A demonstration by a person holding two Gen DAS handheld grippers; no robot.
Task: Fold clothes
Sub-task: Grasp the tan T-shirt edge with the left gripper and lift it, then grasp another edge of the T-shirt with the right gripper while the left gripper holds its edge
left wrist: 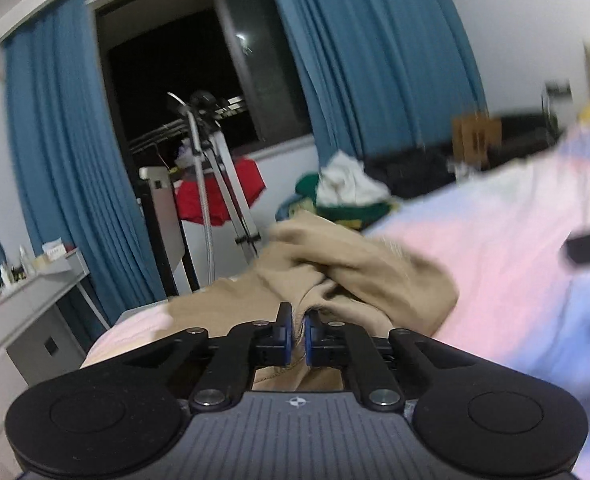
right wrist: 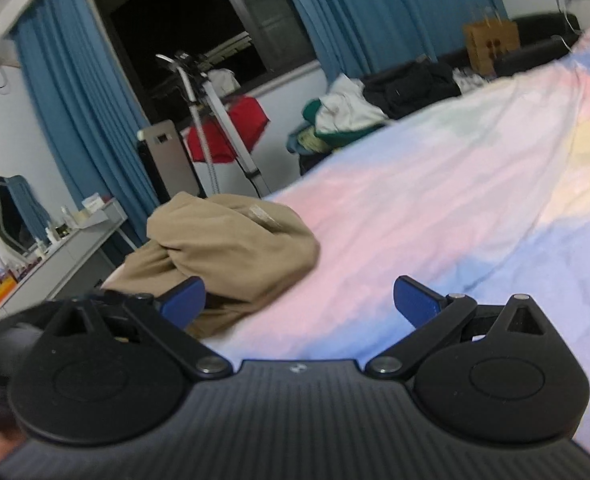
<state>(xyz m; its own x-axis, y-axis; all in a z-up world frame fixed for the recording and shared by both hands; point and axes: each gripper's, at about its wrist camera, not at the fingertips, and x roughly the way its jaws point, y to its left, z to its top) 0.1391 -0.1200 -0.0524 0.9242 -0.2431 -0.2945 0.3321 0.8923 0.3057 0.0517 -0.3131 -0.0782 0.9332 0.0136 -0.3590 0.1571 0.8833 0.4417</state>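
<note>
Folding looks barely started, by my reading. The tan garment [right wrist: 231,252] lies in a crumpled heap on the bed [right wrist: 435,208], with no flat panel or crease line visible; spreading it out and every fold remain to be done.

Left hand-held gripper [left wrist: 298,330]: blue pads nearly pressed together, with a ridge of the tan cloth running up between them. I judge it is pinching an edge of the garment; the heap sits directly ahead of its fingers.

Right hand-held gripper [right wrist: 299,304]: fingers spread wide, nothing between them. Its left pad [right wrist: 185,300] is just beside or brushing the near edge of the heap; I cannot tell which. The garment is ahead and to its left, bare bedspread ahead and to its right.
</note>
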